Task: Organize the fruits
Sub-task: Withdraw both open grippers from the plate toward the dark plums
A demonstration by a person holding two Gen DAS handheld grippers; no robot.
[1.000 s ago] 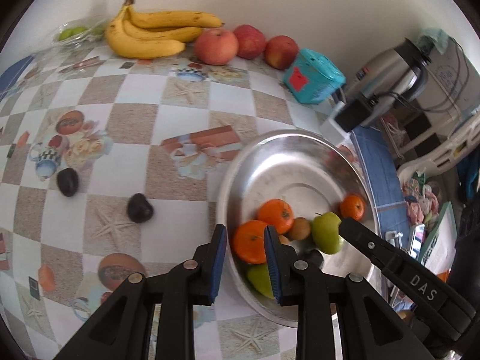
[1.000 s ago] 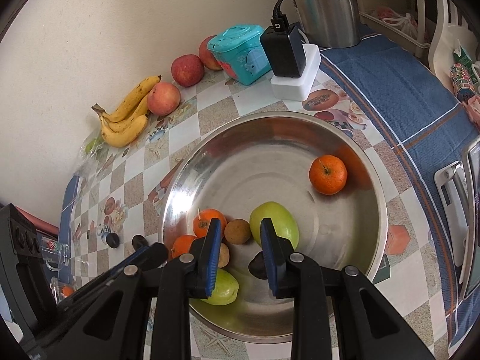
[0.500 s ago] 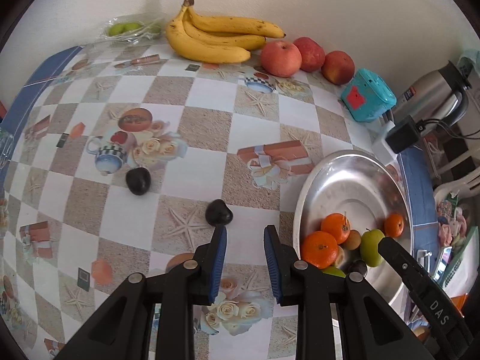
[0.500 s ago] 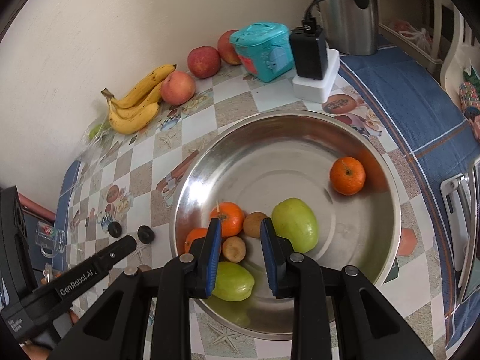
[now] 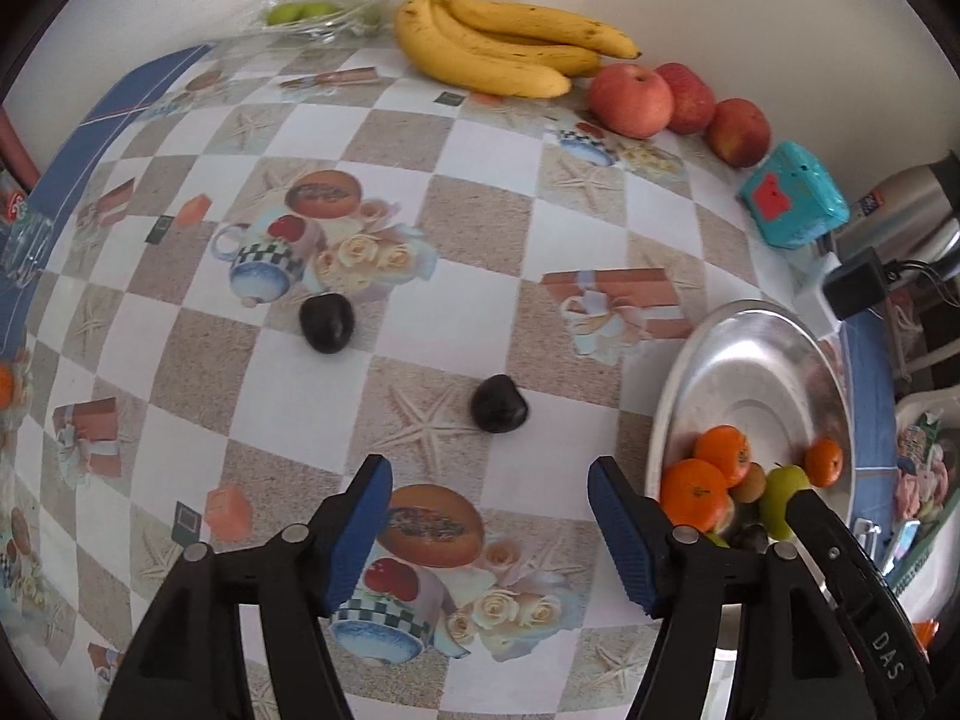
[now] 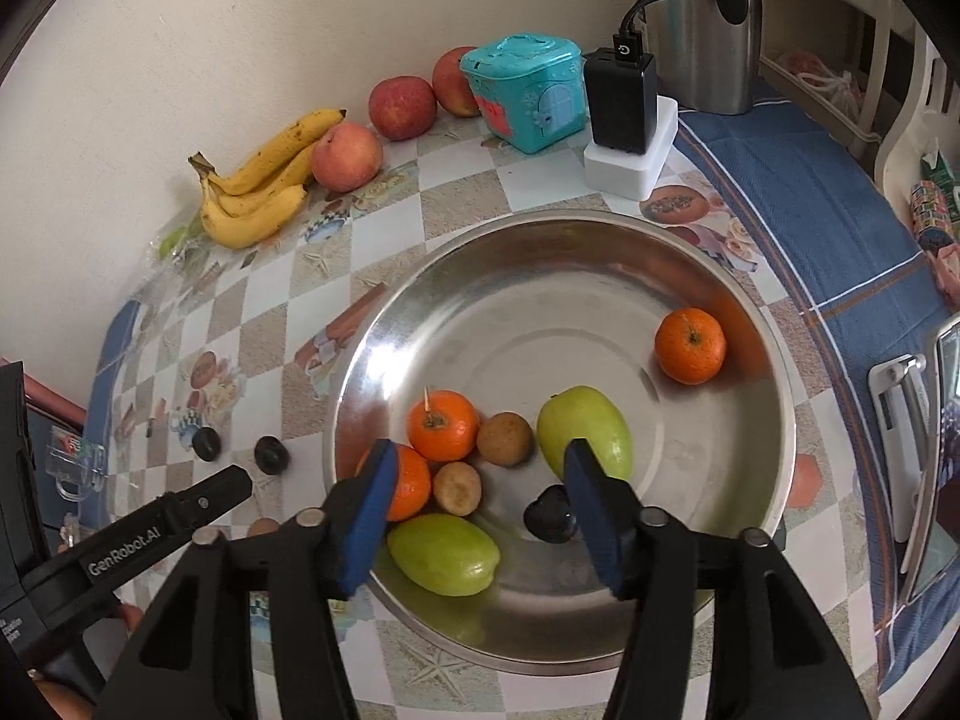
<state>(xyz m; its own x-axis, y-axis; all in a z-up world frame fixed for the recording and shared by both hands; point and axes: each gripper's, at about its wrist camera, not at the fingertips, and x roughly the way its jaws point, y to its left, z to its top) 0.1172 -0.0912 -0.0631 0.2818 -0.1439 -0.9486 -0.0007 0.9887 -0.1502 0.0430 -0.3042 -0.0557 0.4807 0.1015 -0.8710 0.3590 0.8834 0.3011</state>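
My left gripper hangs over the checked tablecloth with its jaws opening and nothing between them. A dark plum lies just ahead of its fingertips, and a second dark plum lies farther left. My right gripper is above the near side of the steel bowl, its jaws also opening with nothing gripped. In the bowl are three oranges, two brown fruits, two green fruits and a dark plum beside the right finger.
Bananas and three red apples line the wall. A teal box, a black charger on a white block and a steel kettle stand behind the bowl. A blue cloth covers the right side.
Both grippers went from shut to open. The left gripper swung left, away from the bowl and towards the two dark plums on the cloth. The right gripper stayed over the bowl.
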